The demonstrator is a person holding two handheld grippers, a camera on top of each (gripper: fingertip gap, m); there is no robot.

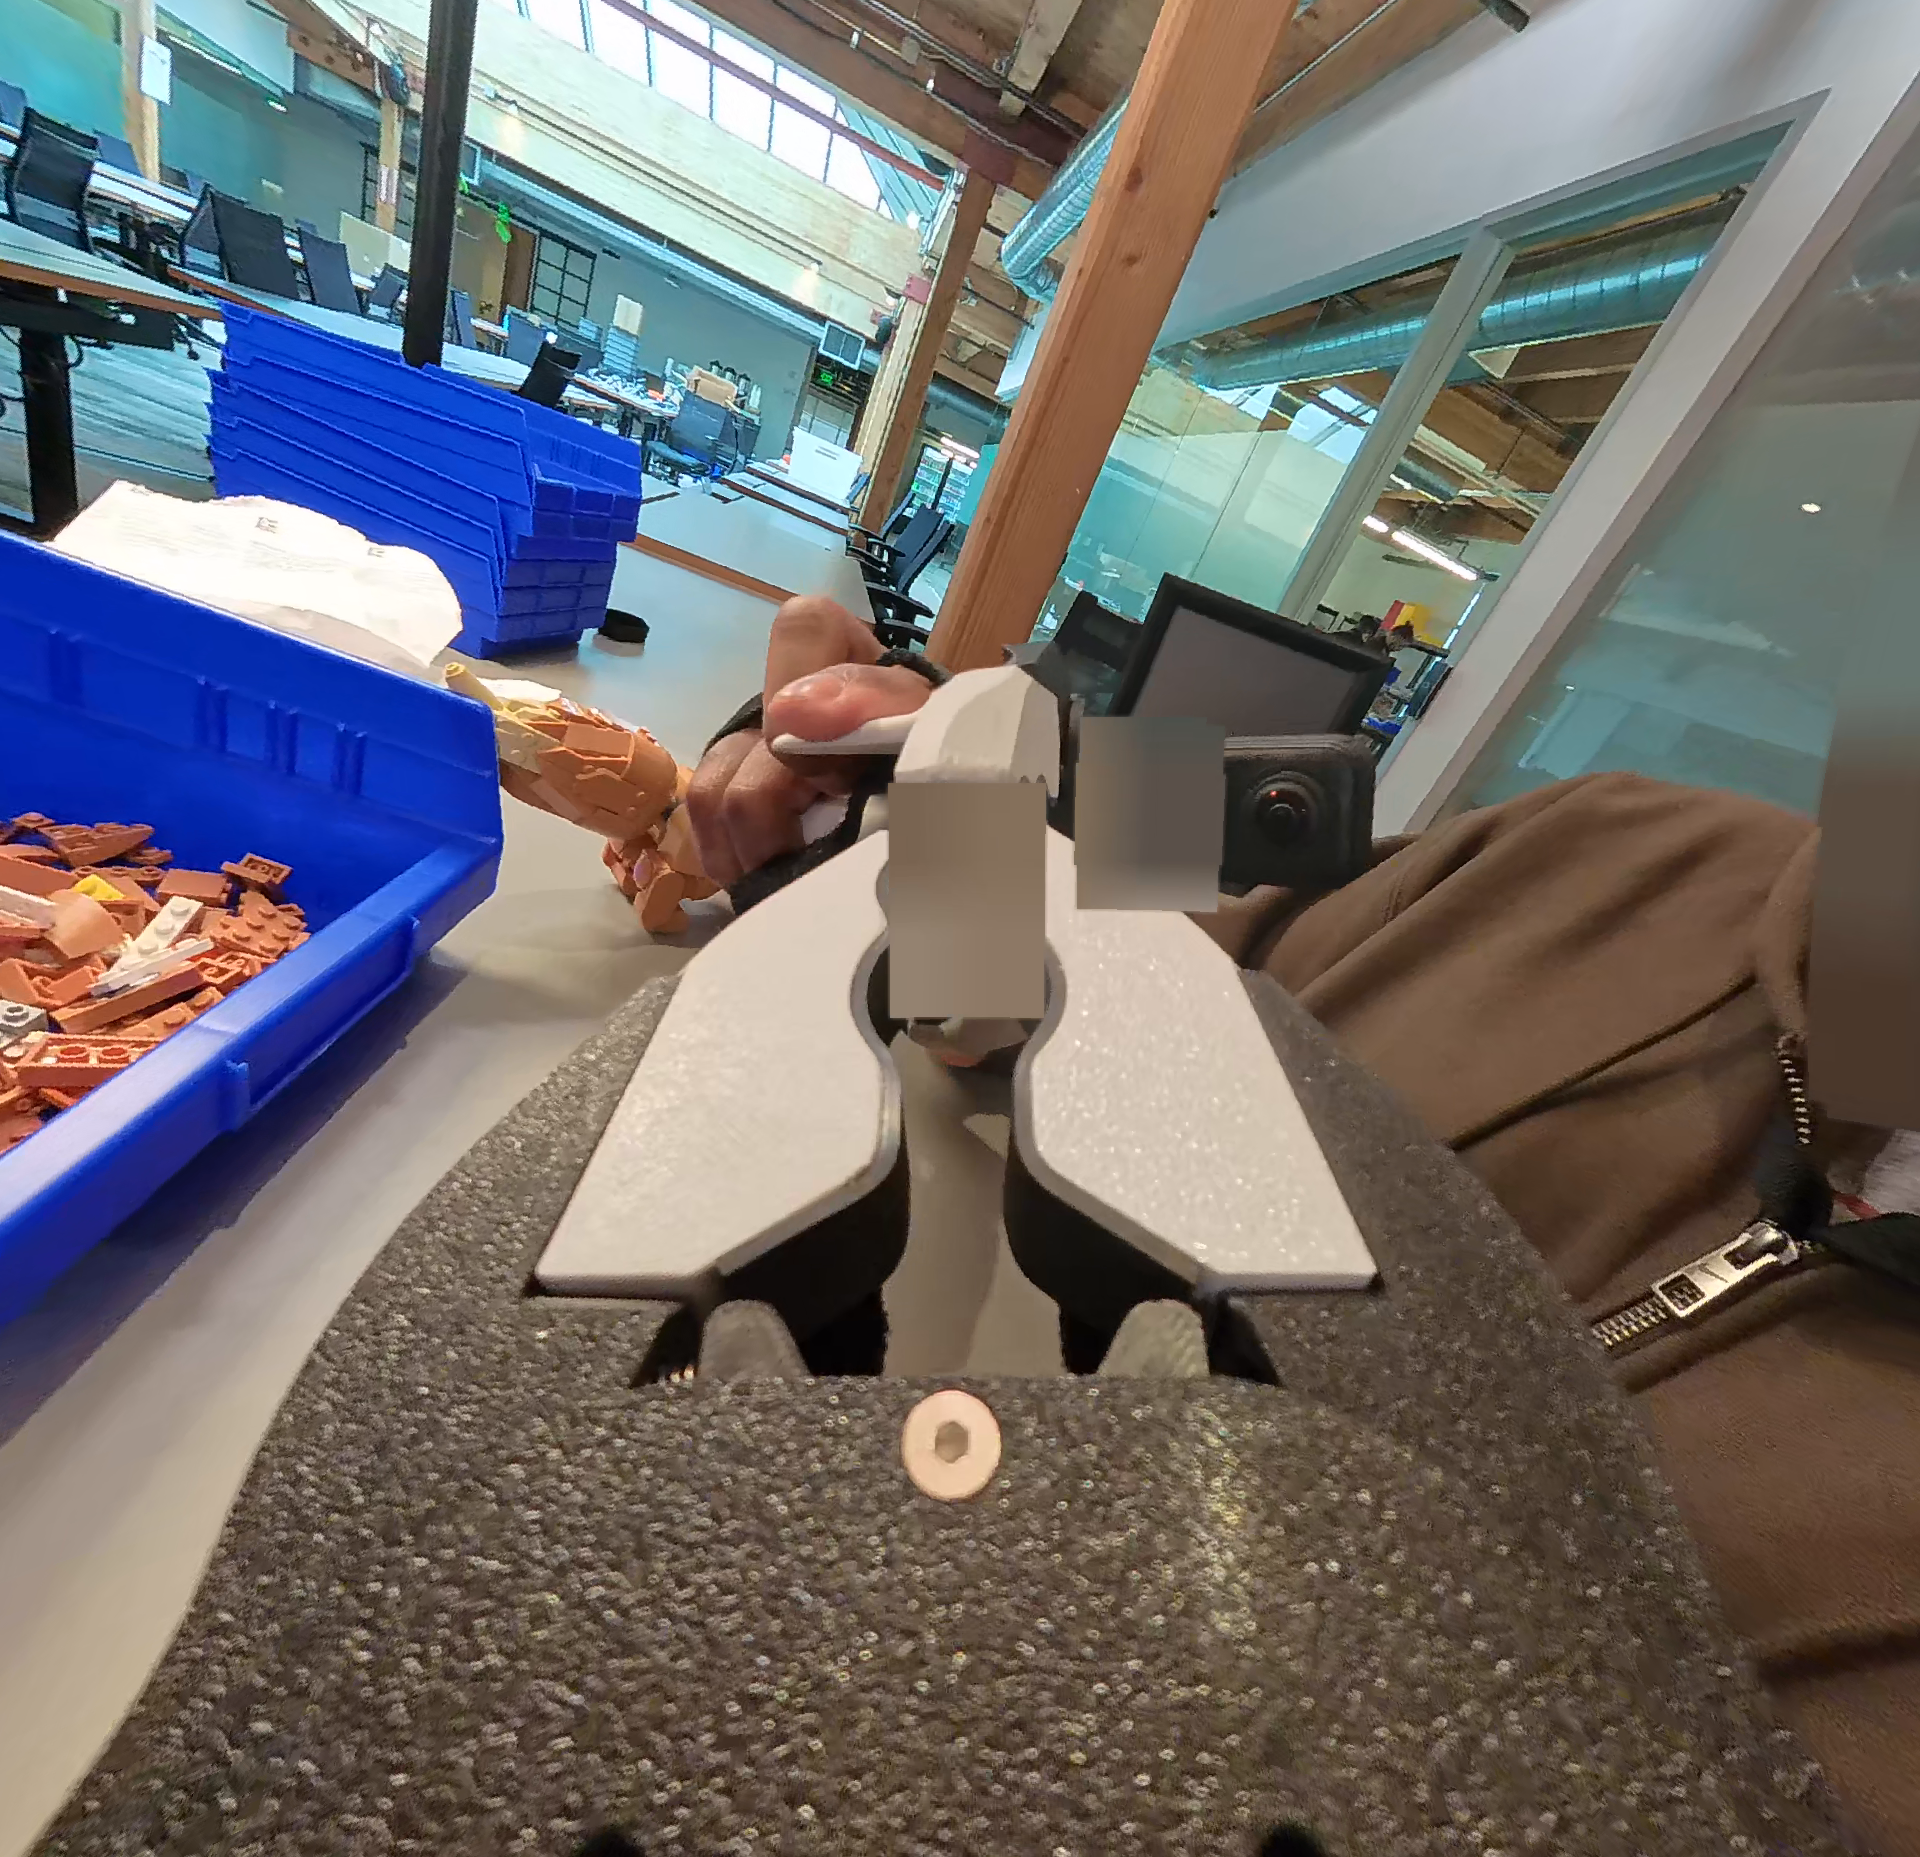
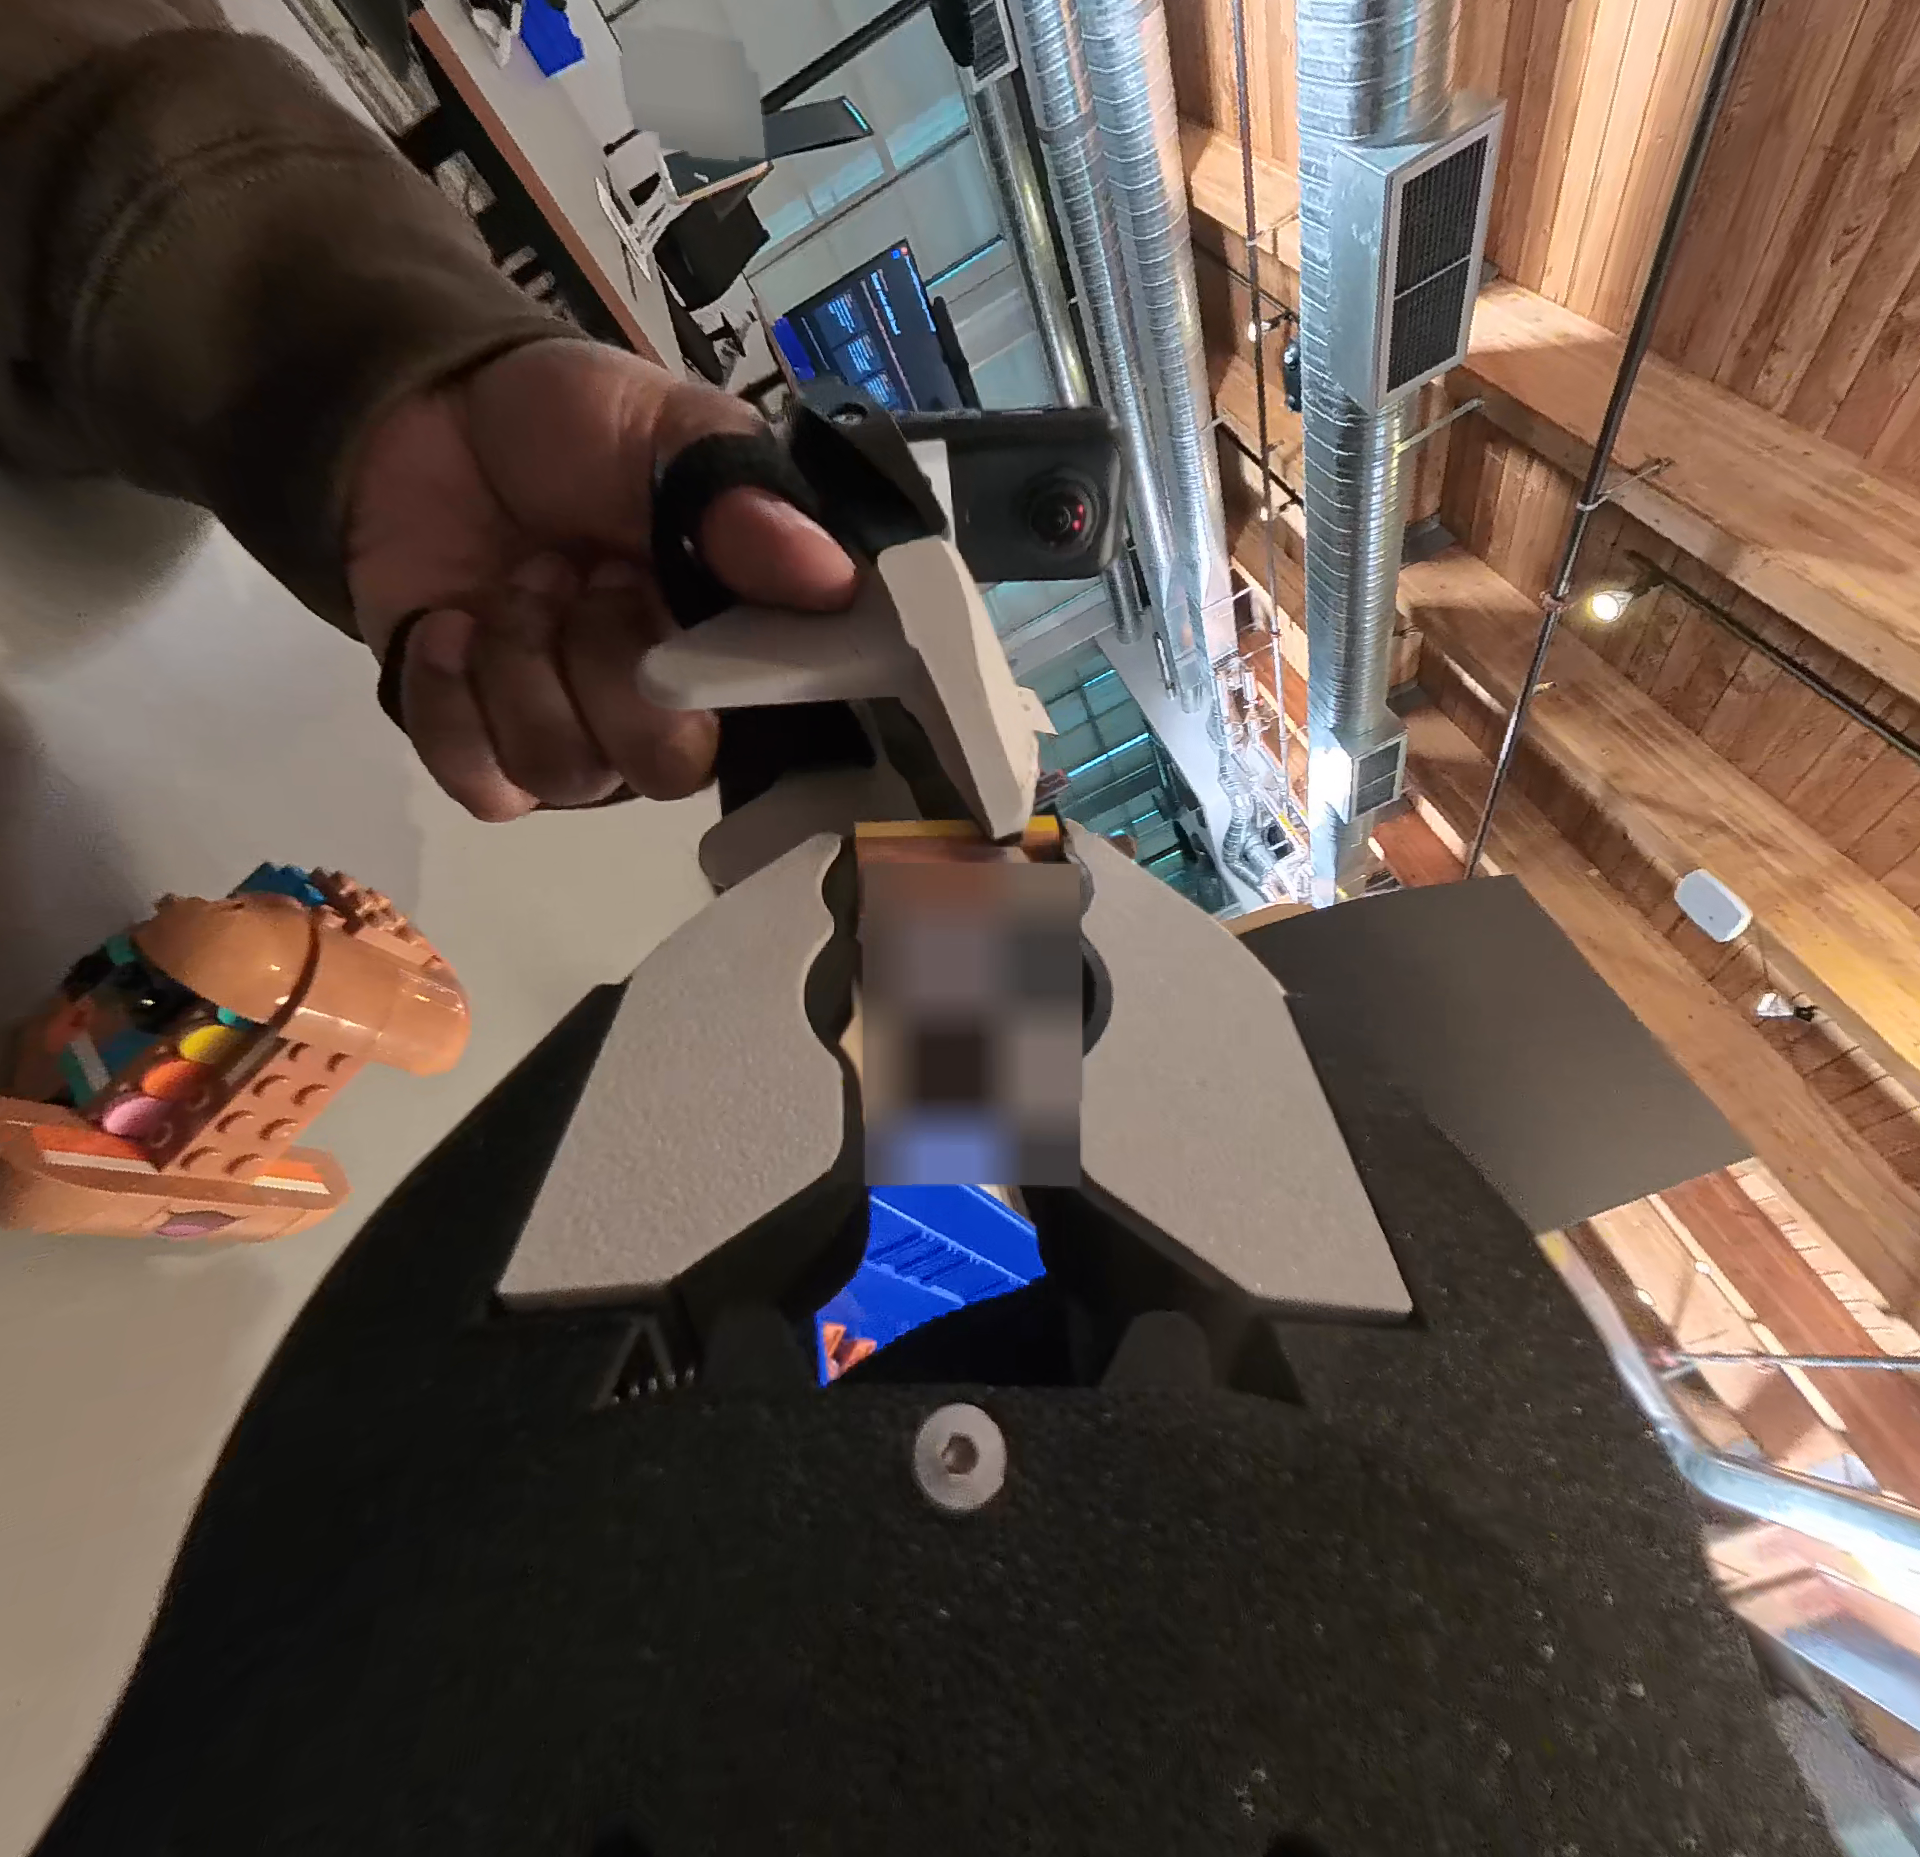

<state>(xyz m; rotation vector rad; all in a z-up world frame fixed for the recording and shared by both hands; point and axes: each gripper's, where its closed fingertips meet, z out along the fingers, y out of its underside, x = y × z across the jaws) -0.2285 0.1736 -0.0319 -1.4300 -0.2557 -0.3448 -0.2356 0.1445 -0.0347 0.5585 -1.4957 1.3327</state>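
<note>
1. We see the left gripper (image 1: 966, 934) and the right gripper (image 2: 961, 976) held up above the grey desk (image 1: 582, 986). They point at each other, tip to tip.
2. A small piece (image 2: 961, 839) with a yellow edge sits between the right jaws and fills the gap. A blurred patch covers most of it, so we cannot tell if the jaws squeeze it.
3. The left jaws stand close together with a narrow gap. The patch hides their tips too, so we cannot tell if they grip anything.
4. A hand (image 2: 540, 602) in a brown sleeve (image 2: 229, 249) holds the left gripper. One of its tips touches the top of the small piece, maybe to help line it up.
5. A blue bin (image 1: 260, 789) full of loose bricks (image 1: 135, 955) sits near the left gripper, within easy reach.
6. An orange brick model (image 2: 208, 1059) lies on the desk beside the grippers.
7. More blue bins (image 1: 416, 477) are stacked farther back, out of the way.
</note>
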